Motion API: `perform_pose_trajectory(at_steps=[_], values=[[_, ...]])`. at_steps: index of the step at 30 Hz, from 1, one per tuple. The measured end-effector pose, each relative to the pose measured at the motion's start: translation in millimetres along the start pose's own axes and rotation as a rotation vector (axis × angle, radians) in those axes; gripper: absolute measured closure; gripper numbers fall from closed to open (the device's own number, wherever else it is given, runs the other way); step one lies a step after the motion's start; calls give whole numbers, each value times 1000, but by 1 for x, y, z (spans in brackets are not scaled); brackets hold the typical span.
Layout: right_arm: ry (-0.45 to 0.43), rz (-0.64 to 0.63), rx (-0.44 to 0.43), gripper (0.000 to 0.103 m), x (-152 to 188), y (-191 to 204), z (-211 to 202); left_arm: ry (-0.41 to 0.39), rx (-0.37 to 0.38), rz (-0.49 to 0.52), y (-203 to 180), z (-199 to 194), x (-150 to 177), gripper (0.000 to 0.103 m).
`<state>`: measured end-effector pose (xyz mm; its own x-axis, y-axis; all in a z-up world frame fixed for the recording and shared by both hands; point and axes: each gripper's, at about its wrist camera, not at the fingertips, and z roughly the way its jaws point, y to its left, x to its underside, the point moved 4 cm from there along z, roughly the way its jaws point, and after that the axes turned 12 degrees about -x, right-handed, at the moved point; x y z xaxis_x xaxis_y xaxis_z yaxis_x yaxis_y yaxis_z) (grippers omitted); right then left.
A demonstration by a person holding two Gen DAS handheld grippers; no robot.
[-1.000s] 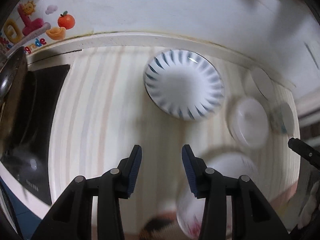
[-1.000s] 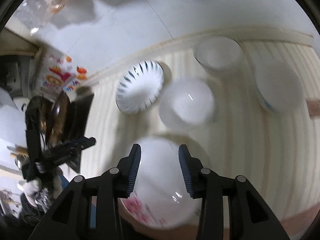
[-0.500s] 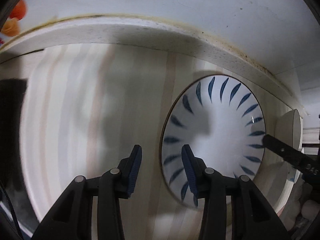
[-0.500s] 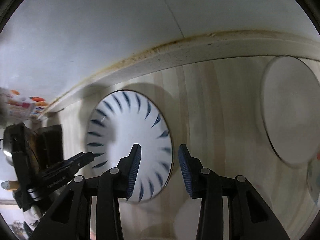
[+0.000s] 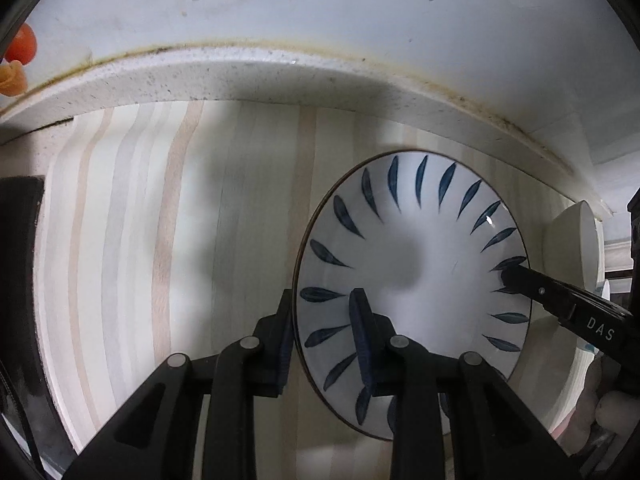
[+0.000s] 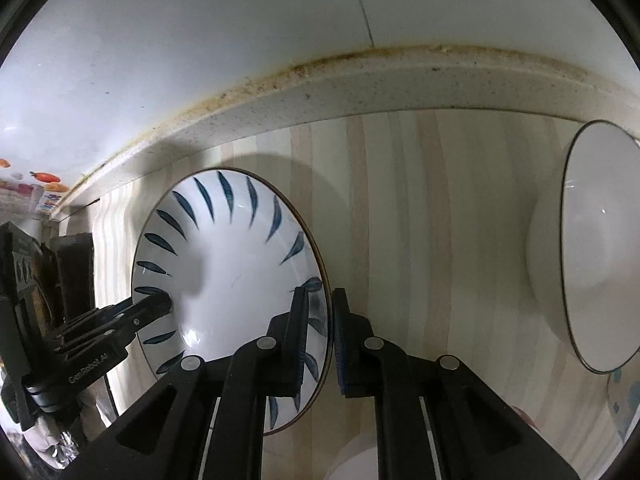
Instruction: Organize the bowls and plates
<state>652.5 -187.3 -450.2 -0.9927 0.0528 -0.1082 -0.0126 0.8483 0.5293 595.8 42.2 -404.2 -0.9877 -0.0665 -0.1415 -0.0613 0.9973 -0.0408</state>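
Observation:
A white bowl with blue leaf strokes (image 5: 416, 280) sits on the striped counter near the back wall; it also shows in the right wrist view (image 6: 232, 276). My left gripper (image 5: 322, 316) straddles its left rim, one finger outside and one inside, nearly closed on it. My right gripper (image 6: 320, 312) straddles its right rim the same way. Each gripper's finger shows at the opposite rim in the other view. A plain white bowl (image 6: 596, 244) with a dark rim stands to the right.
The counter's speckled back ledge (image 5: 280, 76) runs just behind the bowl. A black stove edge (image 5: 16, 240) lies at the left. More white dishes (image 5: 576, 240) stand at the right, and part of one (image 6: 356, 460) shows below my right gripper.
Both grippers moved in toward the blue-patterned bowl and narrowed their fingers over opposite rims; before, they were wide open above the counter.

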Motion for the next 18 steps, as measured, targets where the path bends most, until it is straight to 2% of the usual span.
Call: perform_pose_trajectory(at_steps=[6, 10, 13, 18], values=[[-29, -55, 21, 90, 6, 13, -19, -53, -15, 17, 1, -25, -2, 79], [-51, -61, 4, 90, 17, 24, -36, -85, -4, 19, 4, -52, 6, 79], [-72, -69, -19, 90, 24, 39, -43, -110, 0, 21, 2, -74, 17, 79], [-114, -98, -49, 90, 48, 52, -77, -152, 7, 1, 0, -102, 46, 79]])
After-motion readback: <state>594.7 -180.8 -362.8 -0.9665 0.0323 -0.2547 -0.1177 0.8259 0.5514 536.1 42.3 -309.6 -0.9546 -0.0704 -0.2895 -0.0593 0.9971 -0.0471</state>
